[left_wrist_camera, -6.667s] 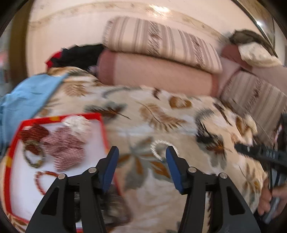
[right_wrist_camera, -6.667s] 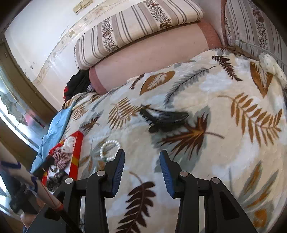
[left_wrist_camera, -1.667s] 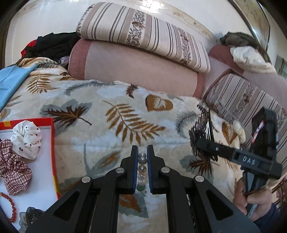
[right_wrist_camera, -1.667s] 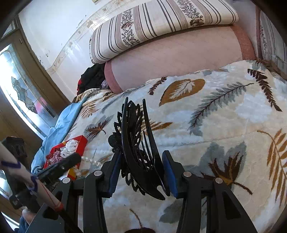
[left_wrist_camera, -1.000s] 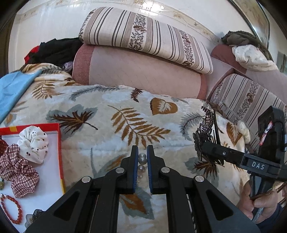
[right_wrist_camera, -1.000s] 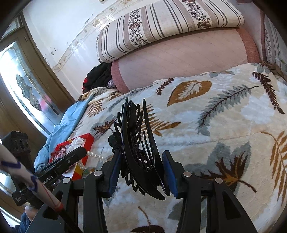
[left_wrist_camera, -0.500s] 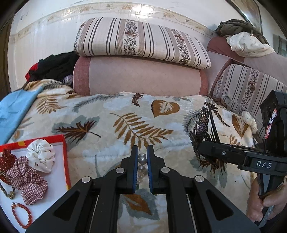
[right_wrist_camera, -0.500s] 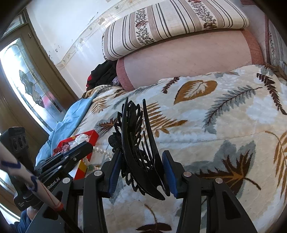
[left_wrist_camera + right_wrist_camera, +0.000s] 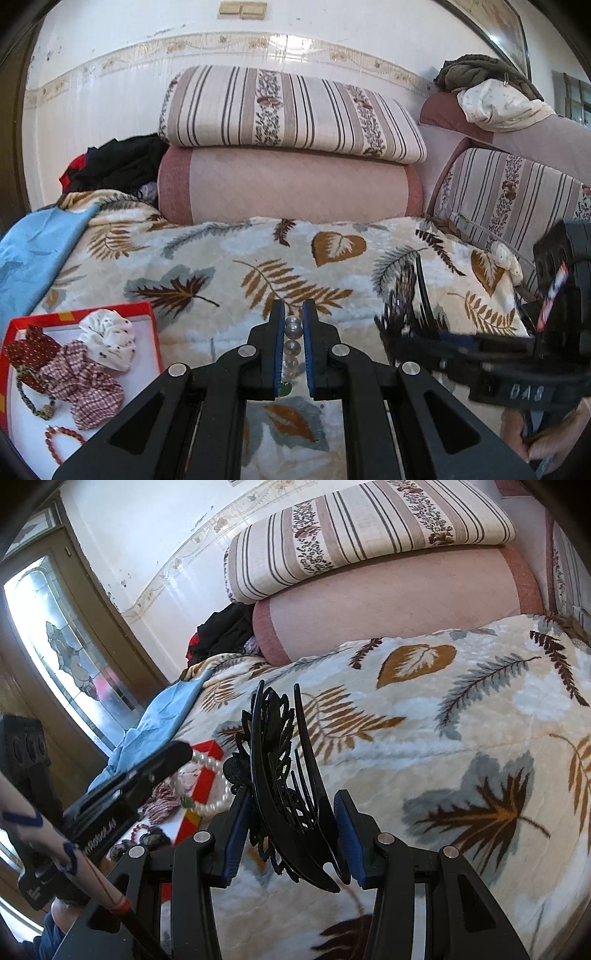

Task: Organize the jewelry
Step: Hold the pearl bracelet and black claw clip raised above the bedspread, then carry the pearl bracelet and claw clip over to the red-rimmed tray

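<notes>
My left gripper (image 9: 293, 312) is shut on a white pearl bracelet (image 9: 292, 345) and holds it above the leaf-patterned blanket. The bracelet also hangs in the right wrist view (image 9: 210, 775). My right gripper (image 9: 288, 805) is shut on a black hair claw clip (image 9: 284, 775), held upright above the blanket; the clip also shows blurred in the left wrist view (image 9: 406, 306). A red-rimmed white tray (image 9: 151, 328) lies at lower left and holds scrunchies (image 9: 107, 338), a red bead bracelet (image 9: 59, 439) and other pieces.
Striped and pink cushions (image 9: 288, 147) are stacked at the back of the bed. A blue cloth (image 9: 33, 254) lies at the left edge. Dark clothes (image 9: 118, 162) are piled in the back left corner. A small white scrunchie (image 9: 508, 258) lies at far right.
Both grippers closed on their items about 1.7 s ago and lifted them. Since then both have drifted left toward the tray, and the right gripper with the clip now sits nearer the left one.
</notes>
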### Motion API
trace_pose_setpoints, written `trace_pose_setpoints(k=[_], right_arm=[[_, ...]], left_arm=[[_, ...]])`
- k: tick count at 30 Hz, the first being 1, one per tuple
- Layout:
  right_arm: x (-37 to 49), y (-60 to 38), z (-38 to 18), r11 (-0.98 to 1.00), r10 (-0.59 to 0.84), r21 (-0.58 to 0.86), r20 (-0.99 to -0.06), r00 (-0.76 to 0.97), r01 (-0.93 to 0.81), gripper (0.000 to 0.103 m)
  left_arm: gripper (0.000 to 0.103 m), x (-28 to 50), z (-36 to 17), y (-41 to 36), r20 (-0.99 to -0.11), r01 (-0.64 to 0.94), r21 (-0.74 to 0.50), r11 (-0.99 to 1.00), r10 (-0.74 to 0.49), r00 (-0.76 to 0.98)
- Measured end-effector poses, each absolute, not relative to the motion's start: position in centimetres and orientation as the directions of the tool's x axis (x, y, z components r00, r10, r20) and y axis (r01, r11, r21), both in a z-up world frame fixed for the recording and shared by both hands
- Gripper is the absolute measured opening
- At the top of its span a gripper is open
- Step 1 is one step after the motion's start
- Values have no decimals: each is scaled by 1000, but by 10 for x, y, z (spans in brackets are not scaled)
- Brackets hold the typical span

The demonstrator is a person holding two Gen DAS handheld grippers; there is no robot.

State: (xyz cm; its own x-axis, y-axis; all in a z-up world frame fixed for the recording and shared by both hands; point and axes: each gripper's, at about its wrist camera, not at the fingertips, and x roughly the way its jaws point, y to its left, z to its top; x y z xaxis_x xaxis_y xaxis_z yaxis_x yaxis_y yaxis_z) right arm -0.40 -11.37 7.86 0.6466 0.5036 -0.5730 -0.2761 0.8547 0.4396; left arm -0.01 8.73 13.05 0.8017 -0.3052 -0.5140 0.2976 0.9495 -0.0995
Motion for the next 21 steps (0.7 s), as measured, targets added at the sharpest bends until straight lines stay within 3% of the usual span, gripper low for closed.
trace_pose_setpoints(k=[11,21], right_arm=[[-29,-82,75,833,537,482,-585,608,-271,50],[-47,4,85,809,587,427,-605,537,-403,50]], left_arm=[[9,-21,156,129,-455,257,-113,960,-280,845],[9,-41,167,201,-433,150,-153,977,-203,878]])
